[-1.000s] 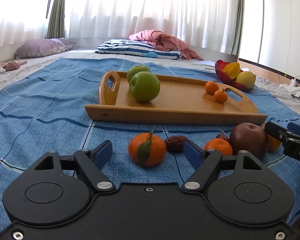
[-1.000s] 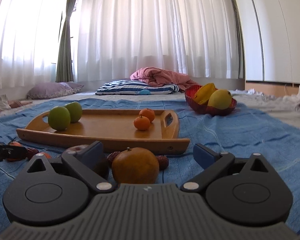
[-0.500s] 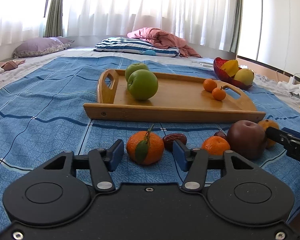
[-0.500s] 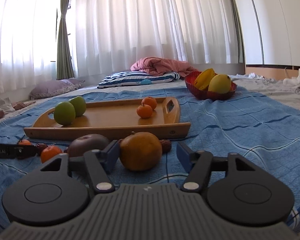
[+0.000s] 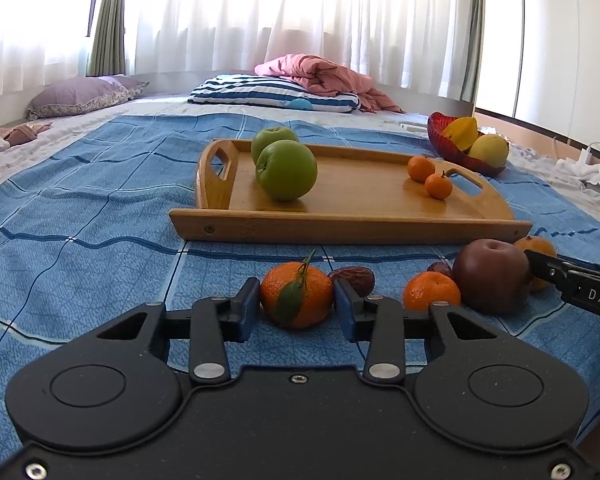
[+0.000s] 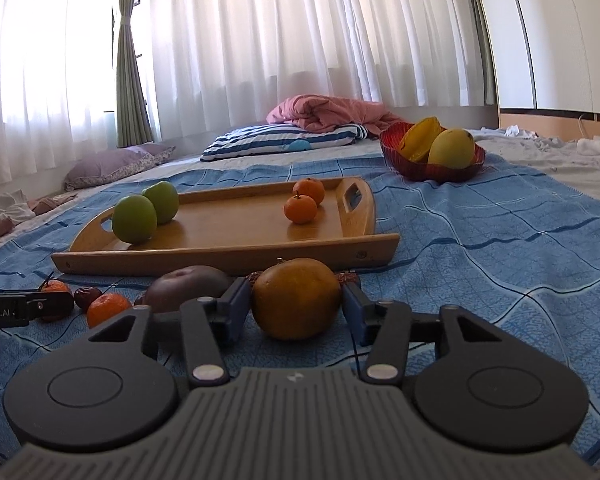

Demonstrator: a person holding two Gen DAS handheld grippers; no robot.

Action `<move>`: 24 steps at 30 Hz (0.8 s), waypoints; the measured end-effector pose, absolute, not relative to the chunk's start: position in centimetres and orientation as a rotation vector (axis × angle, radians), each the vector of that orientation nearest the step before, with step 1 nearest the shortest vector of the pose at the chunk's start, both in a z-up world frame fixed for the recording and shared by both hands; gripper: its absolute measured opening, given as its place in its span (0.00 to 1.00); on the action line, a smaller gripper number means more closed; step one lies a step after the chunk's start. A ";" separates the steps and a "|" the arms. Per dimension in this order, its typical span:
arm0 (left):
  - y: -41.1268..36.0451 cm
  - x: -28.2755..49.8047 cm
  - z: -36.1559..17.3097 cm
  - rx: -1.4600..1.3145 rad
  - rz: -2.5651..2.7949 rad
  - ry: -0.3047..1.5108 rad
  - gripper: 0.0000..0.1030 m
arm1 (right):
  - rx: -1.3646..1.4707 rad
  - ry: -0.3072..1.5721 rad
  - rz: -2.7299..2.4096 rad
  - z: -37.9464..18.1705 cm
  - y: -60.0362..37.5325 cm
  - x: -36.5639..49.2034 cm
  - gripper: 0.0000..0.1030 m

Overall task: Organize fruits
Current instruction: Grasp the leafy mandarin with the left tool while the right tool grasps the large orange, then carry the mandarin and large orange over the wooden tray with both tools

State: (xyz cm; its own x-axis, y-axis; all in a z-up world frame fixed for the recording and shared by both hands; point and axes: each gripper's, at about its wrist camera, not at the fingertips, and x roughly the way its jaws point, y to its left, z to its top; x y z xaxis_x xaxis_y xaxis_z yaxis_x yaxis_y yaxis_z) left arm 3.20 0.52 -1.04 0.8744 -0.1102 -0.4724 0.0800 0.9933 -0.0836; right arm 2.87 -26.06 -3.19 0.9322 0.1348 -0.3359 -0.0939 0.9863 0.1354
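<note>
Left wrist view: the left gripper has its jaws closed against the flanks of a leafy mandarin on the blue blanket. The right gripper likewise pinches a dull orange at its widest girth. Both fruits look light, round, soft-skinned and liable to roll, so a gentle equatorial squeeze suits.

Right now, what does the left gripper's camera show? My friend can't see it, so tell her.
The left gripper closes its blue pads around a leafy tangerine on a blue checked blanket. Behind it, a wooden tray holds two green apples and two small oranges.
</note>
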 end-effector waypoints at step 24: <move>0.3 3.4 0.8 -0.058 -0.067 0.487 0.36 | 0.324 0.459 0.096 -1.9 -27.3 4.6 0.52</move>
State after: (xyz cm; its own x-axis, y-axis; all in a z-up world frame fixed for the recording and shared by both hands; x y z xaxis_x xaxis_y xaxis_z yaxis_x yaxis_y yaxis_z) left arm 3.41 0.34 0.80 0.8818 -0.0777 -0.4652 0.0500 0.9962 -0.0716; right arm 4.57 -27.34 -1.95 0.8930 0.1634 -0.4193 -0.0189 0.9446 0.3278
